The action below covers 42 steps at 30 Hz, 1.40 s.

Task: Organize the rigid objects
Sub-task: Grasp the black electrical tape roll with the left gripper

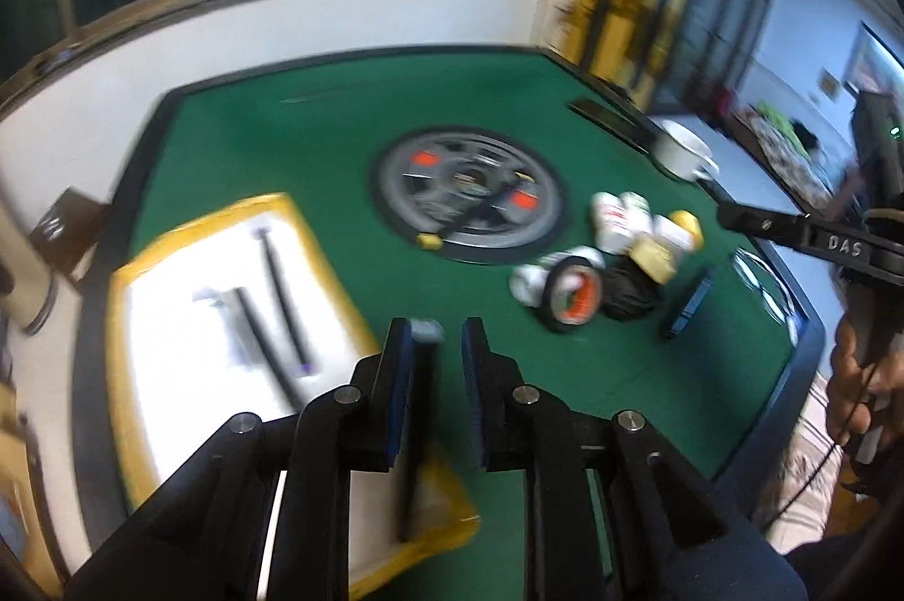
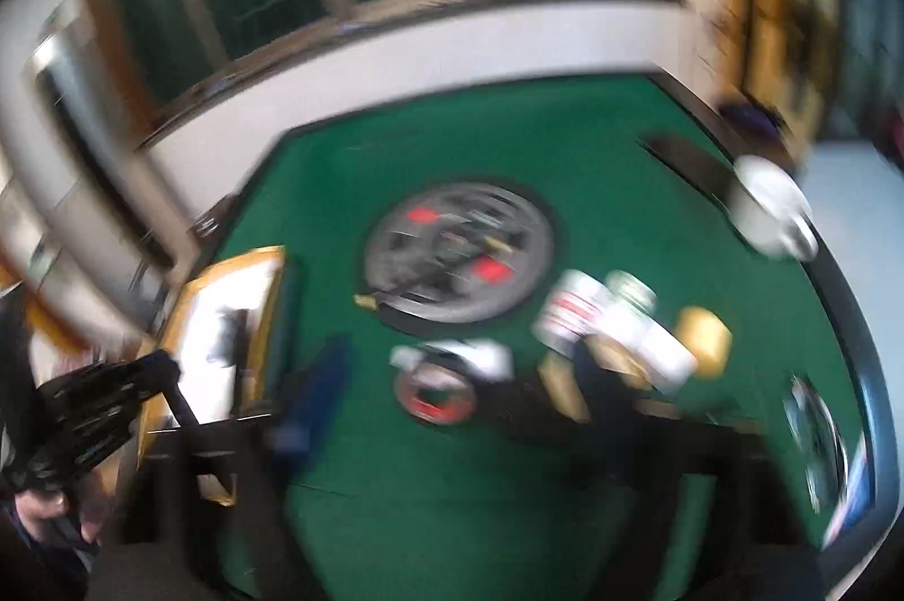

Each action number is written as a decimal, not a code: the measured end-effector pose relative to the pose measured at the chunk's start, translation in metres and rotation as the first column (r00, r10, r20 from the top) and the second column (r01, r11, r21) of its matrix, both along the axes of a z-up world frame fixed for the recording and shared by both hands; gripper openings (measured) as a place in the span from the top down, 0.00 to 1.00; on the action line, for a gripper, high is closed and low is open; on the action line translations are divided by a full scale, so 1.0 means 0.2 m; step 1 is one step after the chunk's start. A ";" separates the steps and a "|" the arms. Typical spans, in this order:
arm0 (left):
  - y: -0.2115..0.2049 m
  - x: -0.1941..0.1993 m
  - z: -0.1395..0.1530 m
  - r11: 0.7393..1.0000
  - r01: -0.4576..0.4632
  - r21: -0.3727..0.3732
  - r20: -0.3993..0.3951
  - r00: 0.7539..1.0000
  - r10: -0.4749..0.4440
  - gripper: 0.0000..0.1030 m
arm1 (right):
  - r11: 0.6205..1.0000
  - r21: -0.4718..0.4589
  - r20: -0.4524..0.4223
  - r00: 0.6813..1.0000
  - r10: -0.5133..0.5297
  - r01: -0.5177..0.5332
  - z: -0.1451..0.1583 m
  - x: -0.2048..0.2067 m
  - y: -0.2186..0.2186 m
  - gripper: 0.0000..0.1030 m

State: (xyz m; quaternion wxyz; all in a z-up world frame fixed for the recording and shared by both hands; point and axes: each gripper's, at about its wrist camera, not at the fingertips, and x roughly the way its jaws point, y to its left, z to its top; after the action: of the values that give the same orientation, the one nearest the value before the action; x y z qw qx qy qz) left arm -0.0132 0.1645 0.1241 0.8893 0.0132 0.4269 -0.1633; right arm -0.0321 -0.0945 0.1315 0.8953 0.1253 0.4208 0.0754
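My left gripper [image 1: 435, 335] is open above the near edge of a yellow-rimmed white tray [image 1: 135, 273]. A dark slim stick with a grey cap [image 1: 421, 392] lies between the fingers against the left pad; whether it is still touched is unclear. Two dark sticks [image 1: 277, 296] lie in the tray. A pile of white bottles [image 1: 621, 217], a tape roll [image 1: 573, 293], a black bundle [image 1: 630, 290] and a blue flat bar [image 1: 686, 301] sits right of centre. My right gripper [image 2: 452, 409] is heavily blurred over that pile [image 2: 616, 318].
A round grey wheel-like disc [image 1: 469, 188] is set in the middle of the green table [image 1: 282, 138]. A white cup [image 1: 683, 149] and a black strip [image 1: 610, 121] stand at the far right edge. A wall and windows lie beyond.
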 end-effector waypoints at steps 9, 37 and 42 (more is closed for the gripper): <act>-0.43 0.20 -0.12 0.996 0.081 0.024 -0.108 0.991 -0.078 0.85 | 0.995 0.032 -0.097 0.991 -0.091 0.095 -0.15 -0.20 -0.37 0.52; -0.50 -0.12 -0.35 0.984 0.155 -0.085 -0.281 0.944 -0.173 0.60 | 0.993 0.063 -0.184 0.979 -0.086 0.099 -0.28 -0.27 -0.60 0.52; -0.55 -0.13 -0.34 0.984 0.165 -0.075 -0.264 0.948 -0.179 0.45 | 0.992 0.088 -0.195 0.978 -0.067 0.086 -0.29 -0.22 -0.56 0.52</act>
State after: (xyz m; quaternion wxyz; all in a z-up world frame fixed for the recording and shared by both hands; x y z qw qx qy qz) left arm -0.0390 0.0538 0.0568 0.8054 0.0051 0.5368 -0.2513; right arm -0.0767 -0.2055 0.0740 0.8457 0.1907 0.4960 0.0485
